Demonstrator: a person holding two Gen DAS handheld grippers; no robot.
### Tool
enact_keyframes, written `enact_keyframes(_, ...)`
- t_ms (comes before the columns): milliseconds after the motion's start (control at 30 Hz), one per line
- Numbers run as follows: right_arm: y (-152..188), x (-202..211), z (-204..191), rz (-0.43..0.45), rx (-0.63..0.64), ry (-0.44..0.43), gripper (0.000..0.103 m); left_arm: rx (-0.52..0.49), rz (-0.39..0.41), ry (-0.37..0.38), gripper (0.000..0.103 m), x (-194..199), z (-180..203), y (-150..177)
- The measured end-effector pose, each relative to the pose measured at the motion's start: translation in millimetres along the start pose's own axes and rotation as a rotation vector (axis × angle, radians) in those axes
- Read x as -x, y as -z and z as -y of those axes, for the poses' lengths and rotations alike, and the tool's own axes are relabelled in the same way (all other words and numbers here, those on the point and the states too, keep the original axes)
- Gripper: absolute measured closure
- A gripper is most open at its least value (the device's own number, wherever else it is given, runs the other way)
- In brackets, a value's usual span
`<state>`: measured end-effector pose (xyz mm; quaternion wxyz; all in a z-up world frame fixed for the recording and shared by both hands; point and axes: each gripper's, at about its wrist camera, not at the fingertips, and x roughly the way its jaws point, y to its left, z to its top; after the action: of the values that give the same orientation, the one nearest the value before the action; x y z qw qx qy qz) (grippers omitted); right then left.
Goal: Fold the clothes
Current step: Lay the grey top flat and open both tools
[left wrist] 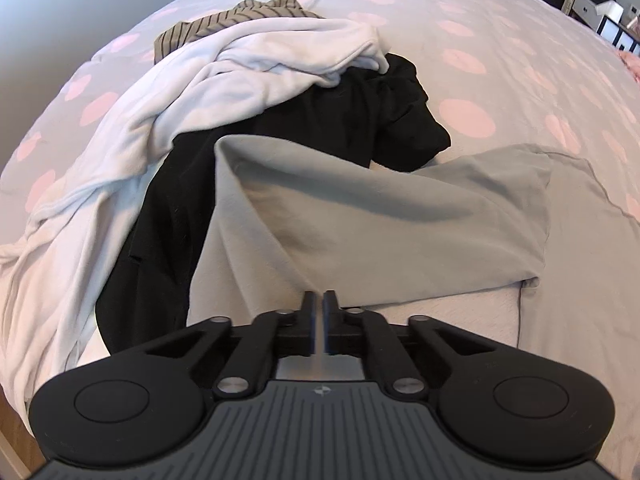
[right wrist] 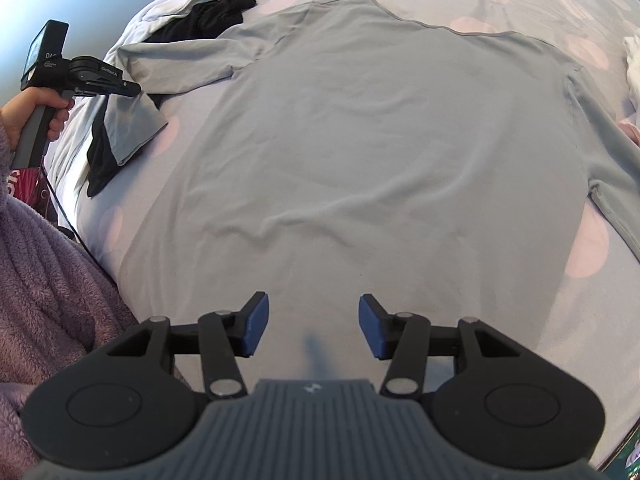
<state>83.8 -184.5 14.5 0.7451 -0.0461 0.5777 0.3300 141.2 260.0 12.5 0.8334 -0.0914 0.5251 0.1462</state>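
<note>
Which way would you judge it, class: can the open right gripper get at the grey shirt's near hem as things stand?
Probably yes. The right gripper hangs open just above the spread grey long-sleeved shirt, with nothing lying between its fingers and the fabric. The left gripper, shut on the shirt's sleeve, is well off to the side.

Left gripper point(left wrist: 319, 300) fingers point(left wrist: 308, 312) pinch the grey sleeve point(left wrist: 360, 220) beside black garment point(left wrist: 352, 112).

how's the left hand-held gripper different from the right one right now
The left hand-held gripper is shut, pinching the sleeve of the grey shirt and lifting it off the bed; the right hand-held gripper is open and holds nothing. The left is out at the shirt's side near the pile of clothes; the right hovers over the shirt's lower body. Both are the same black build with blue pads.
</note>
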Motion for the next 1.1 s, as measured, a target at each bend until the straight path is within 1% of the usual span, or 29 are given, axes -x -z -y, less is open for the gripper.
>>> enact_keyframes(67,1,1,-1,0.005,0.003,0.002,0.049,-0.006,0.020,0.020,0.103,8,-3,3)
enact_keyframes(167,3,2,-1,0.006,0.004,-0.002,0.047,-0.055,0.042,0.035,0.103,21,-1,11)
enact_keyframes(267,6,0,-2,-0.002,0.005,-0.003,0.045,-0.139,0.035,0.042,0.103,30,8,22)
enact_keyframes(367,8,0,1,-0.007,-0.005,-0.001,0.045,-0.259,0.043,0.031,0.102,37,22,40)
enact_keyframes(400,9,0,2,-0.007,-0.010,0.001,0.045,-0.295,0.047,0.034,0.099,38,27,46)
enact_keyframes(433,10,0,3,-0.006,-0.014,0.004,0.045,-0.331,0.048,0.040,0.092,39,31,53)
enact_keyframes(467,10,0,4,-0.005,-0.019,0.008,0.045,-0.364,0.047,0.044,0.088,39,34,60)
enact_keyframes(500,10,0,4,-0.004,-0.023,0.010,0.045,-0.400,0.046,0.043,0.083,38,37,67)
enact_keyframes(533,11,0,5,-0.003,-0.025,0.010,0.045,-0.440,0.044,0.040,0.080,36,42,74)
enact_keyframes(633,12,1,6,-0.002,-0.027,0.011,0.045,-0.566,0.043,0.002,0.075,28,55,96)
enact_keyframes(700,12,1,6,-0.003,-0.027,0.013,0.045,-0.661,0.053,-0.043,0.072,21,64,111)
enact_keyframes(800,12,0,7,-0.008,-0.027,0.018,0.044,-0.772,0.075,-0.130,0.072,11,72,125)
enact_keyframes(833,12,-1,8,-0.009,-0.027,0.020,0.044,-0.779,0.077,-0.144,0.072,9,71,125)
enact_keyframes(867,12,-1,7,-0.010,-0.025,0.020,0.044,-0.770,0.075,-0.148,0.076,8,69,124)
enact_keyframes(900,12,-1,7,-0.010,-0.022,0.020,0.044,-0.762,0.073,-0.151,0.086,7,67,122)
enact_keyframes(933,11,-2,7,-0.011,-0.020,0.020,0.044,-0.733,0.070,-0.136,0.090,9,63,118)
enact_keyframes(967,11,-2,6,-0.011,-0.017,0.020,0.044,-0.693,0.070,-0.104,0.092,14,59,113)
enact_keyframes(1000,11,-2,6,-0.012,-0.014,0.020,0.044,-0.657,0.076,-0.075,0.099,20,55,108)
enact_keyframes(1100,11,-4,4,-0.017,-0.004,0.021,0.044,-0.535,0.127,0.015,0.100,46,39,94)
